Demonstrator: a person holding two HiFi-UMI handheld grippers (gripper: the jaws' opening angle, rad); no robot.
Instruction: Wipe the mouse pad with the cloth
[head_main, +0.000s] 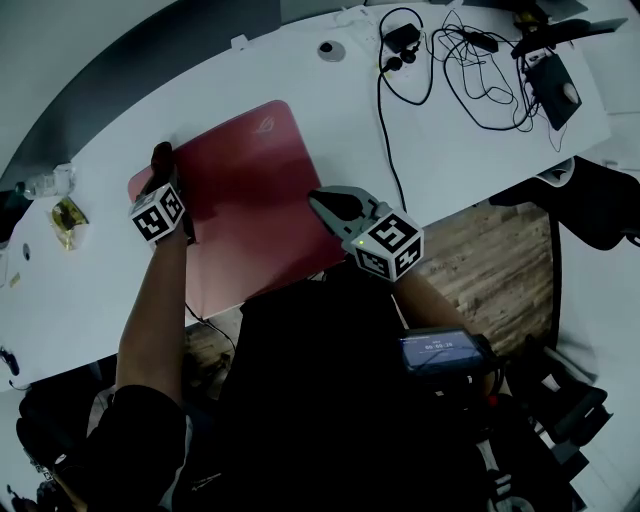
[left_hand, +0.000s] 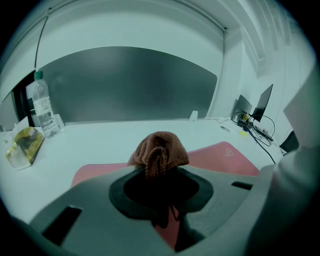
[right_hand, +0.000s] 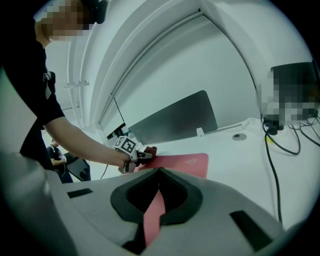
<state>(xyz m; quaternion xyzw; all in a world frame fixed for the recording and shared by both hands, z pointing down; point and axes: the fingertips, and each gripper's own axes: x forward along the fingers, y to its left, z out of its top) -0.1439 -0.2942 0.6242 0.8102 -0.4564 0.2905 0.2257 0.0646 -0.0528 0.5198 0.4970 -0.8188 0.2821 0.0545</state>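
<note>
- Red rectangular mouse pad (head_main: 250, 190) lies flat on the long white desk (head_main: 300, 80), with one edge reaching the desk's near edge.
- The left gripper (head_main: 162, 168) is at the pad's left far corner. Its jaws are closed tight on a brown knitted cloth (head_main: 160, 154).
- In the left gripper view the cloth (left_hand: 159, 152) bulges out in a bunched lump just past the jaw tips of the left gripper (left_hand: 157, 172). The pad (left_hand: 220, 155) spreads out under and beyond it. Whether the cloth presses on the pad cannot be told.
- The right gripper (head_main: 328, 203) is over the pad's right side, toward the near edge.
- In the right gripper view the jaw tips of the right gripper (right_hand: 159, 172) meet, leaving only a thin slit below them through which the pad (right_hand: 180, 162) shows red. Whether they pinch the pad cannot be told.
- That same view shows the left gripper (right_hand: 142, 156) across the pad, at the end of the person's bare forearm.
- A clear plastic water bottle (left_hand: 40, 107) stands near a crumpled yellow packet (left_hand: 22, 145) on the desk, left of the pad.
- Black cables (head_main: 450, 60) sprawl over the desk's far right end, well apart from the pad.
- A dark grey partition panel (left_hand: 125, 85) runs behind the desk.
</note>
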